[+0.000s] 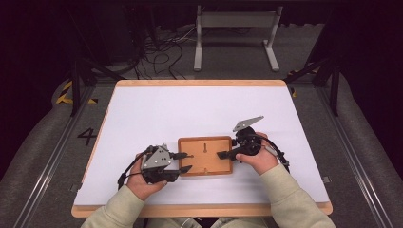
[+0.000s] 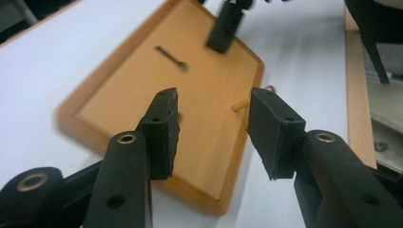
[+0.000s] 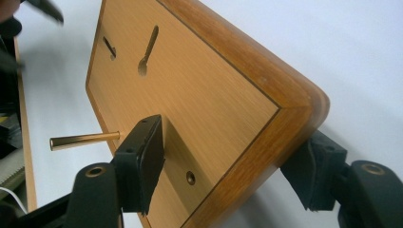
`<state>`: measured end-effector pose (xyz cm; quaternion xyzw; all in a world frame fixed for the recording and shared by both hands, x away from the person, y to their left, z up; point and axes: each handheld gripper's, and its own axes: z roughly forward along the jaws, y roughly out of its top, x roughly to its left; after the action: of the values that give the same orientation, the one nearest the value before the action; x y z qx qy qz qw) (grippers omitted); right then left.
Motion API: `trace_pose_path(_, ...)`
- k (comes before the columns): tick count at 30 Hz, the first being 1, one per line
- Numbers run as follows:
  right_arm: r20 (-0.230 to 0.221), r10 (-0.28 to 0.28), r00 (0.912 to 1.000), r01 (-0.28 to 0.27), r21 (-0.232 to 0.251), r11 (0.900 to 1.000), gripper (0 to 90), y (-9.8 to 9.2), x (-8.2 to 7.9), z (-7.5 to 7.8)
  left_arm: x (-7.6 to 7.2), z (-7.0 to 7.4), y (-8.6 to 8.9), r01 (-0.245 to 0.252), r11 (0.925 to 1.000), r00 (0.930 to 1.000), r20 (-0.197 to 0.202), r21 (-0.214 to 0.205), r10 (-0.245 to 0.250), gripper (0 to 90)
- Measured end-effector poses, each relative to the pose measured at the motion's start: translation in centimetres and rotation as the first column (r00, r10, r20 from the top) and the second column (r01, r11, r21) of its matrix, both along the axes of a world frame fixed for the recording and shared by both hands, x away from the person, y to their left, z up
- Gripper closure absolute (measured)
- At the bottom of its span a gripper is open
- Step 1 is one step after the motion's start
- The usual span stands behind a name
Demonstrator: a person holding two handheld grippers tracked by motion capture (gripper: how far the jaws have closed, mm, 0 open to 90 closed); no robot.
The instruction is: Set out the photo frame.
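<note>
right hand-held gripper [image 3: 228, 166] clamps wooden frame's [image 1: 205, 156] edge; left hand-held gripper [image 2: 211, 130] open.

The high view looks forward and down on the bench [image 1: 142, 114] from above the person's side, well back. Each tool's camera sits close behind its own jaws (almost at bench level), facing the wooden frame [image 1: 205, 156] from opposite ends; all three views share it.
</note>
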<state>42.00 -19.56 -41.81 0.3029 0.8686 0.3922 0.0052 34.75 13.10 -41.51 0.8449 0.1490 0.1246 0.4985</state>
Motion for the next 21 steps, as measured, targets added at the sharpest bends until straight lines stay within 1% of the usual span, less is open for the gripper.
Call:
trace_pose_path(3,0.032,0.010,0.9994,-0.010,-0.007,0.9999,35.8,0.0,-0.4,0.1,0.5,0.4,1.6,-0.046,0.9975,0.9989,-0.009,-0.054,0.046,54.4)
trace_pose_path(6,0.060,0.025,0.9979,-0.024,-0.024,0.9994,37.1,0.0,-0.8,0.4,1.1,0.4,2.8,-0.092,0.9921,0.9957,-0.024,-0.085,0.090,53.1)
trace_pose_path(9,0.088,0.044,0.9952,-0.040,-0.045,0.9982,38.2,0.0,-1.2,0.7,1.9,-0.2,4.0,-0.155,0.9816,0.9871,-0.060,-0.112,0.149,49.5)
trace_pose_path(10,0.099,0.051,0.9937,-0.046,-0.054,0.9975,38.7,0.0,-1.4,0.8,2.1,-0.3,4.4,-0.169,0.9787,0.9847,-0.064,-0.117,0.162,49.1)
trace_pose_path(11,0.108,0.055,0.9926,-0.048,-0.062,0.9969,39.3,0.0,-1.6,1.0,2.3,-0.4,4.7,-0.186,0.9752,0.9814,-0.071,-0.119,0.179,48.8)
trace_pose_path(13,0.130,0.070,0.9891,-0.060,-0.078,0.9951,40.5,0.0,-2.0,1.2,2.6,-0.5,5.2,-0.205,0.9715,0.9778,-0.071,-0.119,0.197,48.3)
trace_pose_path(16,0.166,0.099,0.9811,-0.082,-0.109,0.9907,42.8,-0.1,-2.6,1.6,2.9,-0.8,5.6,-0.235,0.9655,0.9706,-0.081,-0.112,0.227,47.7)
trace_pose_path(18,0.193,0.121,0.9736,-0.097,-0.129,0.9869,44.8,-0.1,-3.1,1.8,3.2,-1.0,5.9,-0.255,0.9614,0.9653,-0.086,-0.104,0.247,47.6)
trace_pose_path(21,0.234,0.155,0.9596,-0.120,-0.160,0.9799,48.0,-0.2,-3.9,2.2,3.5,-1.2,6.1,-0.277,0.9564,0.9585,-0.096,-0.092,0.268,47.5)
